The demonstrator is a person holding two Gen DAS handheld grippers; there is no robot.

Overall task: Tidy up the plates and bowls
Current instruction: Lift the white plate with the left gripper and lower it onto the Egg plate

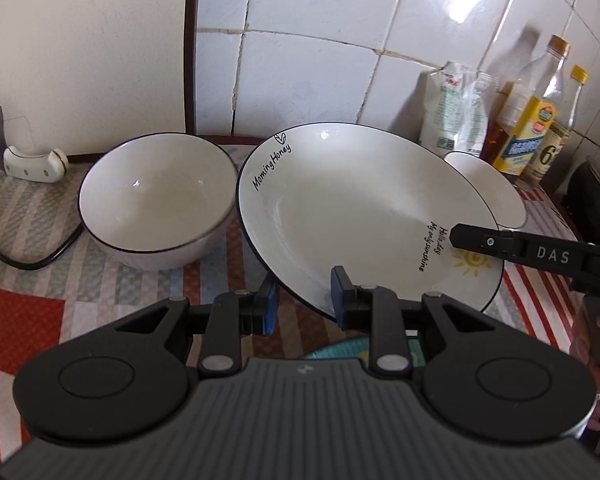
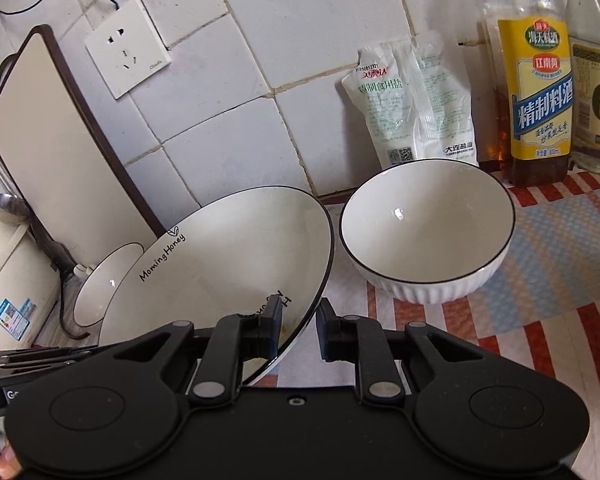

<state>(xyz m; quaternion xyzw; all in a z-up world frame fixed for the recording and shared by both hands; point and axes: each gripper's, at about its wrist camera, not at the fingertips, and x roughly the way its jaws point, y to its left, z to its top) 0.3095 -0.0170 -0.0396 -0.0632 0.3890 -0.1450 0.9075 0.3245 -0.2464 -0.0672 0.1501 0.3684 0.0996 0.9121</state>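
Both claws grip the plate (image 1: 352, 208) by its near rim: left gripper (image 1: 305, 300) and right gripper (image 2: 298, 326) each clenched on the edge, plate tilted above the striped cloth (image 1: 100, 276). Beyond the plate, one bowl (image 1: 156, 200) sits left, another bowl (image 2: 428, 236) right. Lifting evenly should prevent slipping.

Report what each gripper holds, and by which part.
Both hold the white black-rimmed ceramic plate by its rim: left gripper at the near edge, right gripper at the edge beside the sun print.
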